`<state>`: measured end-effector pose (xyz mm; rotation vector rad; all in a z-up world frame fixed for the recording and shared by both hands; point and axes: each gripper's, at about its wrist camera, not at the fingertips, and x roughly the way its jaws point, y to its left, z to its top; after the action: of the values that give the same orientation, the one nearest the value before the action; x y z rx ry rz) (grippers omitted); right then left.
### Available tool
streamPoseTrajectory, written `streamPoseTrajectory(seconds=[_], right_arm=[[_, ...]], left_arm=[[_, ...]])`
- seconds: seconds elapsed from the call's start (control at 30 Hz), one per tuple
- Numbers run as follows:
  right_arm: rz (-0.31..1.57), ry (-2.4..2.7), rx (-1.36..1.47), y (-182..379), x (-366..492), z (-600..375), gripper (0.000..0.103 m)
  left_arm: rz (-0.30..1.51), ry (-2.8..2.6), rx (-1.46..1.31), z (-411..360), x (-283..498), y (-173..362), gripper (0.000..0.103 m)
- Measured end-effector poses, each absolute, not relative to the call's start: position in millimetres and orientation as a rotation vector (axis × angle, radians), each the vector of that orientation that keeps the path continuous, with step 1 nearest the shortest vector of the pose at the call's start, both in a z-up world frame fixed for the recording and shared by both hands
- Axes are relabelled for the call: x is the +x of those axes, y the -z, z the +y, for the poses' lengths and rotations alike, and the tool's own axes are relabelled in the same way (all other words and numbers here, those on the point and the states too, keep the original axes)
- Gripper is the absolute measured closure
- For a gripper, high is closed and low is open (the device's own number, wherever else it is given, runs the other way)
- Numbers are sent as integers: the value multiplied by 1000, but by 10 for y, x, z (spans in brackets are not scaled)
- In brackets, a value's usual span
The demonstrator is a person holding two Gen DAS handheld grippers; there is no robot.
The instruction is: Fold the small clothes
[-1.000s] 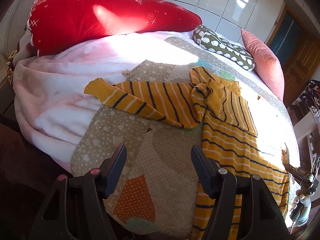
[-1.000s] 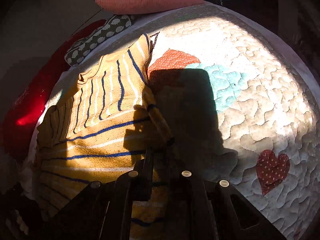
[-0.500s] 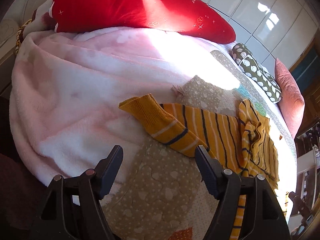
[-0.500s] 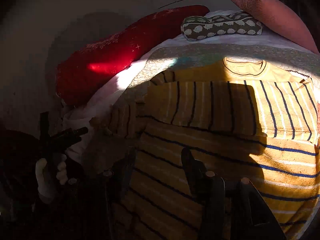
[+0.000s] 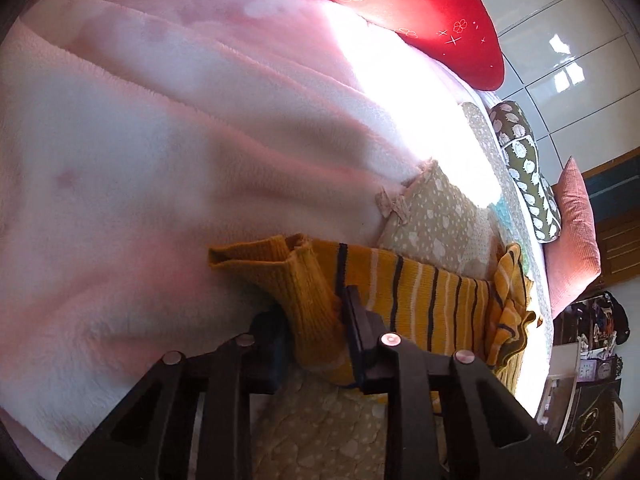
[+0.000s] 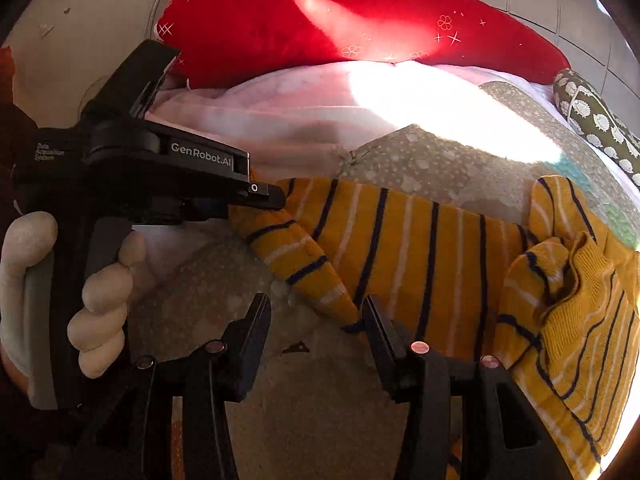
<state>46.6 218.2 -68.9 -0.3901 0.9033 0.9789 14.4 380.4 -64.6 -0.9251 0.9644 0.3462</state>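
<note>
The left tongs (image 5: 316, 320) are closing on the ribbed cuff (image 5: 308, 300) of a knitted yellow navy-striped sweater (image 6: 420, 256), which lies on the dotted quilt (image 6: 320, 396) at the bed's centre. The right tongs (image 6: 316, 320) stand half open and empty, the sleeve's edge at three o'clock. A fluffy pink blanket (image 5: 160, 160) lies at ten o'clock.

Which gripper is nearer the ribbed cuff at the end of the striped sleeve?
Left. The left gripper is closing on the cuff, which sits between its fingers. The right gripper is open, further along the sleeve, its fingers at the lower edge.
</note>
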Motion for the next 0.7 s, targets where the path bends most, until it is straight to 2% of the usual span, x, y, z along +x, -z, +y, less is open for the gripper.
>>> streamPoseTrajectory(seconds=[0.03,0.07,0.13,0.17,0.27,0.43,0.57,0.7], right_arm=[[909,-983,-405,748,475,2255,52],[905,-983,-416,799,487,2326,52],[903,-974,-396,807,511,2402,89],[915,-984,-359,778,536,2395,96],[896,-1003,-208,574,585,2249,96],[809,-1011,41,102,688,1729,96],[700,-961,210,-222,719,1052,96],[613,-833,410,-332,798,118,96]], left_arm=[[951,-346,-926,3808,140,631,91],[941,-343,-926,3812,140,613,91],[916,-338,-936,3820,143,552,92],[903,-338,-931,3822,157,494,92],[858,-298,-922,3792,250,208,92],[779,-197,-787,3370,640,-585,92],[763,-56,-646,2579,1126,-1177,92],[803,120,-425,1338,1611,-1549,92]])
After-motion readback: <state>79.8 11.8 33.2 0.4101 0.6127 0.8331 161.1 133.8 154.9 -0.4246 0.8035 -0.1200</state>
